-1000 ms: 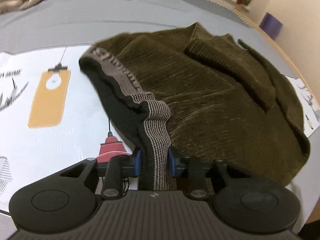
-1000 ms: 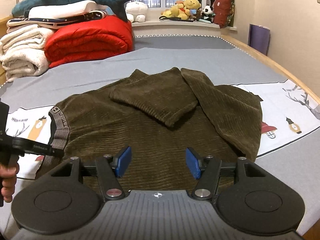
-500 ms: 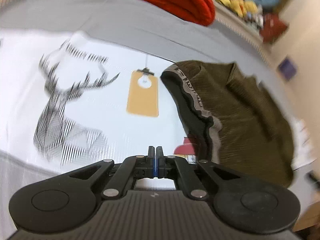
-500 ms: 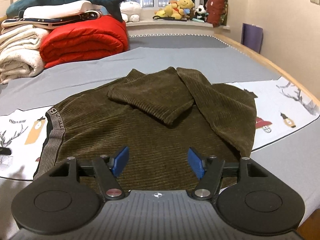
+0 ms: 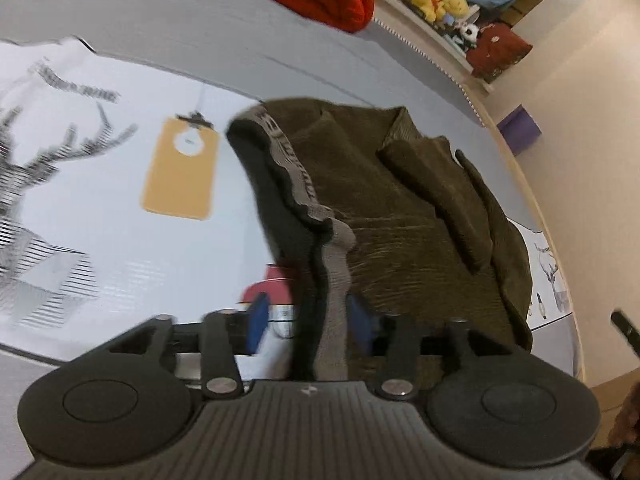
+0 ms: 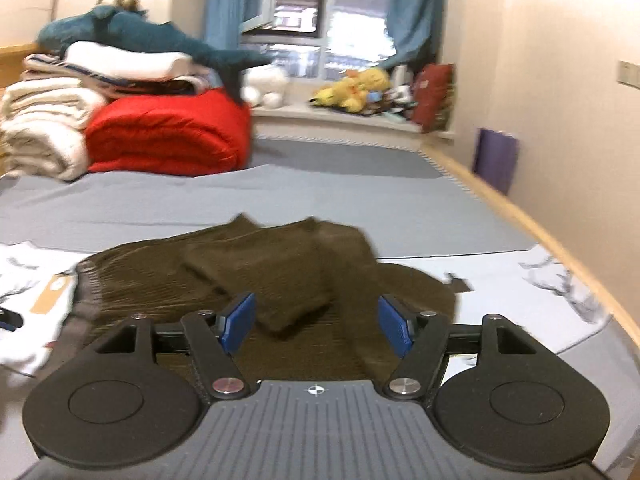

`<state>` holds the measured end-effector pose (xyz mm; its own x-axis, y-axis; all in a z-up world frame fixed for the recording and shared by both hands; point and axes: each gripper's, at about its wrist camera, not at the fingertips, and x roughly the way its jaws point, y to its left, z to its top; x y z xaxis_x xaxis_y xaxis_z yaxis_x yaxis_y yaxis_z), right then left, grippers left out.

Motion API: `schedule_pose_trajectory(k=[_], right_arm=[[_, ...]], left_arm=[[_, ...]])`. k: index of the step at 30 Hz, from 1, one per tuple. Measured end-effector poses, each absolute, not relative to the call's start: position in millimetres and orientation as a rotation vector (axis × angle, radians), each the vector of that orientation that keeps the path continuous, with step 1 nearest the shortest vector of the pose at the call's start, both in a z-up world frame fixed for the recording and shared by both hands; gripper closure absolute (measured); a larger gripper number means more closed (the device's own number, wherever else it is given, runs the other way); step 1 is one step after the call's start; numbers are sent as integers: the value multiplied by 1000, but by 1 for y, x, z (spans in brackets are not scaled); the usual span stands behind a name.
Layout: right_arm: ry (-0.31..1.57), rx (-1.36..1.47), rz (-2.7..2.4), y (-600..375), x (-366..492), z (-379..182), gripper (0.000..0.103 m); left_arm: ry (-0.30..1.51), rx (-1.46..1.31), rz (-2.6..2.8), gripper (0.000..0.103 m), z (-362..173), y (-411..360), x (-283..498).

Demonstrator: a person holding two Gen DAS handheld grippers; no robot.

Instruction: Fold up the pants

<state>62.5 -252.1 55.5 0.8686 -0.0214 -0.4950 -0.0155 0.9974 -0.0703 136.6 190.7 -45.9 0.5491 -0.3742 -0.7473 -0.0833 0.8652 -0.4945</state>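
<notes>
Two grippers are seen over the bed, and plenty of bare grey sheet [image 6: 320,196] is left beyond the olive corduroy pants [image 5: 400,208]. The pants are spread near the bed's front, with their legs folded back over the body. Along the right side, the wooden bed edge [image 6: 520,216] is seen curving close past the garment; to the left, a white printed cloth [image 5: 100,200] lies under the waistband [image 5: 298,184]. At the far end, a red quilt [image 6: 168,136] and a stack of white blankets [image 6: 44,128] are piled well apart from the pants.

The left gripper [image 5: 310,320] is tilted steeply down at the waistband's near end, and its jaws are opening: the grey band is seen running between the blue pads [image 5: 256,320], though it is not pressed by them. The right gripper [image 6: 316,322] is held higher and more level above the pants' near edge, its jaws widening with nothing between them.
</notes>
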Motion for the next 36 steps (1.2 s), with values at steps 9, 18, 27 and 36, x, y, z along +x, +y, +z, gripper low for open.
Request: schedule_pose_trajectory(k=[9,18,27,36], right_arm=[[541,27,-98,-296,70,44,33],[577,152,-153,-317,78,39,33],[583,109,-130,-293,81,39,33],[580,46,-76,-252,86,39,33]], left_arm=[[1117,-502,-180,23,-93,136,191],[1060,-191,-175,77,-91,103,188],[1007,-172,-127,79,-65,153,141],[1091,-208,43,76,-74,262,79]])
